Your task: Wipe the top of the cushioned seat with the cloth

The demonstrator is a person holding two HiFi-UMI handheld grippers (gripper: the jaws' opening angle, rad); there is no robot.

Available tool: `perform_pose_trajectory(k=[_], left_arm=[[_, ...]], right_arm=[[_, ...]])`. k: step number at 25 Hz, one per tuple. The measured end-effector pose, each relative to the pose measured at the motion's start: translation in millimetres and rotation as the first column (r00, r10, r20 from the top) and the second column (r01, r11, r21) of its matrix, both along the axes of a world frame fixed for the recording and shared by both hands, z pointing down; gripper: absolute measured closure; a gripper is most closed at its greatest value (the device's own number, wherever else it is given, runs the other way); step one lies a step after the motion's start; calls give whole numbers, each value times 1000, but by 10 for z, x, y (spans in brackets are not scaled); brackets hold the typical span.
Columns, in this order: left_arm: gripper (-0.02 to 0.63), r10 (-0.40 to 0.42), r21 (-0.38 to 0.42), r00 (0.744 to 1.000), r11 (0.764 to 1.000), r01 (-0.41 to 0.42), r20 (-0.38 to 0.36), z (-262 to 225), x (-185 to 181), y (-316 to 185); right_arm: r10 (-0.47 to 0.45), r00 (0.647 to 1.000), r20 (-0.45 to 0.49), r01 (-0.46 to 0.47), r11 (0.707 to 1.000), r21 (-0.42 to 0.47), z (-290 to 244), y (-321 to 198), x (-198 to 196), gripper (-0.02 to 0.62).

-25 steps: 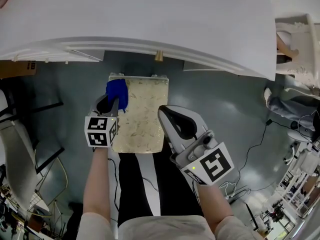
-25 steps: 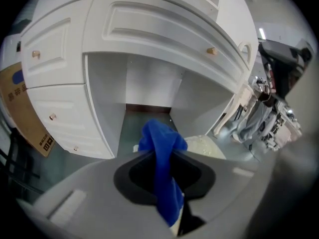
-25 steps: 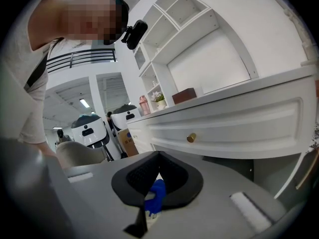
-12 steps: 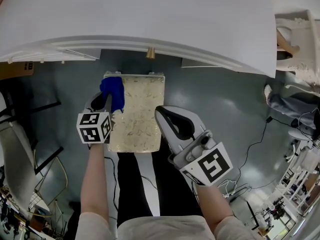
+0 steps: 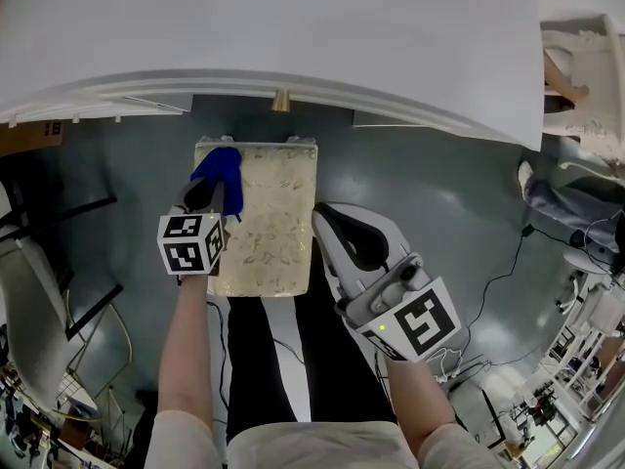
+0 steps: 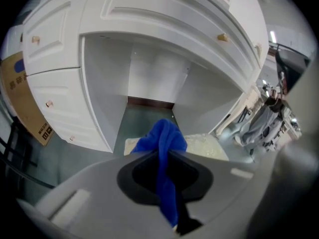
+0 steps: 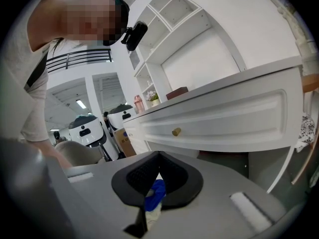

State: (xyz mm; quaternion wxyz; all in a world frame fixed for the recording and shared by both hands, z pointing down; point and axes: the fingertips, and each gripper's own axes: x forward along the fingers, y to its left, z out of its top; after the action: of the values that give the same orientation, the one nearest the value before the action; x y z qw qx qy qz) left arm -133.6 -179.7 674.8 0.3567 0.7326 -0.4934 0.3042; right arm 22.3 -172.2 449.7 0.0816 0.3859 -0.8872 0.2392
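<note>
Left claw (image 5: 219,191) pinches crumpled blue cloth (image 5: 221,169) over speckled square seat (image 5: 273,228); right claw (image 5: 321,219) closed, empty.

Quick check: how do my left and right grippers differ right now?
The left gripper is clamped on the blue cloth; the right gripper is shut on nothing. The left gripper is over the far left part of the cushioned seat, while the right gripper is beside its right edge. Both point toward the white cabinet.
</note>
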Motion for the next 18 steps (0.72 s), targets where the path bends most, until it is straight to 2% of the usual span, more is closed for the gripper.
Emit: perform_pose_trajectory(k=[4, 6, 10, 18], left_arm=[[577, 82, -20, 996, 997, -81, 42, 90, 288, 70], [578, 68, -21, 996, 998, -67, 57, 102, 342, 72], [578, 36, -37, 999, 999, -35, 29, 105, 420, 61], [578, 105, -69, 993, 992, -108, -50, 125, 1041, 96]], right_arm=[[26, 1000, -10, -26, 1000, -3, 30, -34, 136, 600], [40, 999, -16, -40, 999, -6, 42, -45, 215, 600], [64, 998, -25, -64, 998, -6, 66, -65, 375, 600], [96, 995, -28, -96, 995, -6, 54, -78, 580, 600]])
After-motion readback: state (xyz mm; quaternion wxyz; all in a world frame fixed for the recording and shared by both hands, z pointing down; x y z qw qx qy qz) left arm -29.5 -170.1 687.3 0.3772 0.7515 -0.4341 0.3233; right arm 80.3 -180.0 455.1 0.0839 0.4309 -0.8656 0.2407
